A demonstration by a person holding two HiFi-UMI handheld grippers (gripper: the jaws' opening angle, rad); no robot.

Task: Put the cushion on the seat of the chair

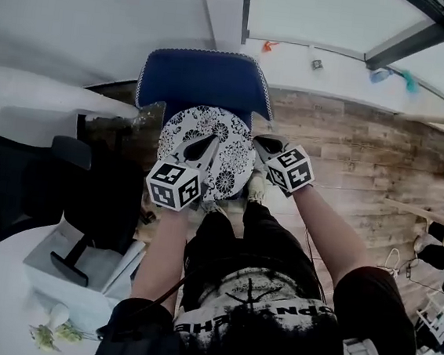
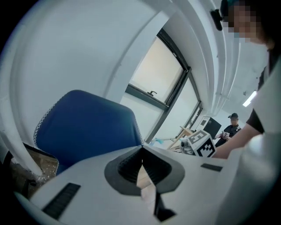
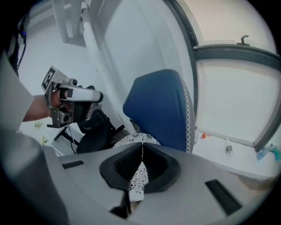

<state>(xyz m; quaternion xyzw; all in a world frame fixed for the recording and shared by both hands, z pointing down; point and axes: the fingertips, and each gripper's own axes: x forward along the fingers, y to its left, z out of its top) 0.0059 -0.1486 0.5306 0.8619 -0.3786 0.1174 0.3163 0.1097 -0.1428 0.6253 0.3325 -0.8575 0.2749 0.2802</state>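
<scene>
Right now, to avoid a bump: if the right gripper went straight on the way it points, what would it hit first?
Likely the blue chair backrest, which sits just beyond the cushion that the right gripper pinches; how far off it is I cannot tell.

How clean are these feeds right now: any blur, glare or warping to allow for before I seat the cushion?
Head view: sharp, evenly lit, cushion pattern clear, edges bowed. Left gripper view: heavy fisheye, chair back soft, black corners. Right gripper view: cushion slightly soft, window pale, no glare.
</scene>
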